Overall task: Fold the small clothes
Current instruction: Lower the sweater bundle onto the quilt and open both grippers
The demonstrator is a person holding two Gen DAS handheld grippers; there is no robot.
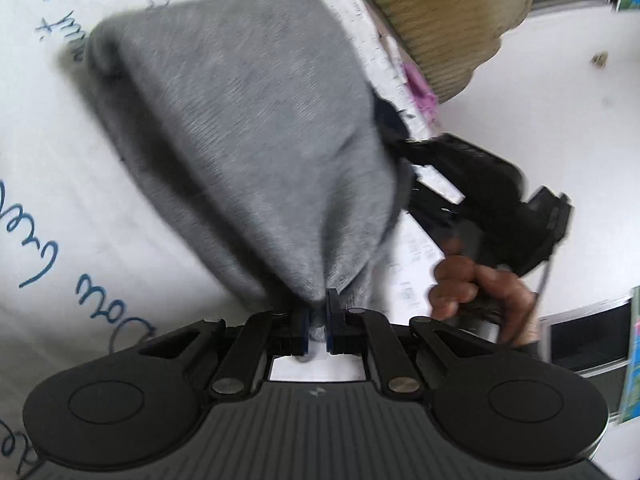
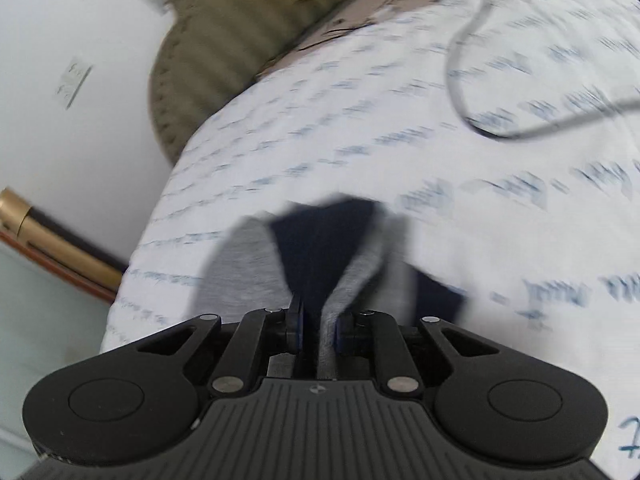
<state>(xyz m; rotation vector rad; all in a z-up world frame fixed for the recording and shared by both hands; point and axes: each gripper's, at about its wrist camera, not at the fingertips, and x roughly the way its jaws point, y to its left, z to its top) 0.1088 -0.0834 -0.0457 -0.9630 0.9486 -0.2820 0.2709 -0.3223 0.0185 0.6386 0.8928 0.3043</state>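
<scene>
While the left wrist view takes in nearly the whole grey garment [image 1: 248, 132], spread and lifted over the white cloth with blue handwriting [image 1: 48, 184], the right wrist view gives only a small bunched part of it with a dark navy lining or band showing [image 2: 320, 248]; the left gripper [image 1: 316, 320] has its jaws drawn together on a pinched corner of the grey fabric, which fans out and away from the fingertips toward the top left; to the right of the garment in that same view the right gripper [image 1: 472, 184] appears from outside, black and blurred, with the person's hand [image 1: 476, 288] wrapped on its handle, something its own camera cannot show; the right gripper [image 2: 318, 324] in its own view is clamped on a fold of grey and navy cloth running down between the pads; only the right view shows a thin dark cable [image 2: 480, 120] looping across the cloth at the upper right; an olive ribbed cushion [image 1: 452, 20] sits at the far edge in both views; motion blur smears the handwriting and the garment's edges, and the garment's right edge is hidden behind the right gripper in the left view.
</scene>
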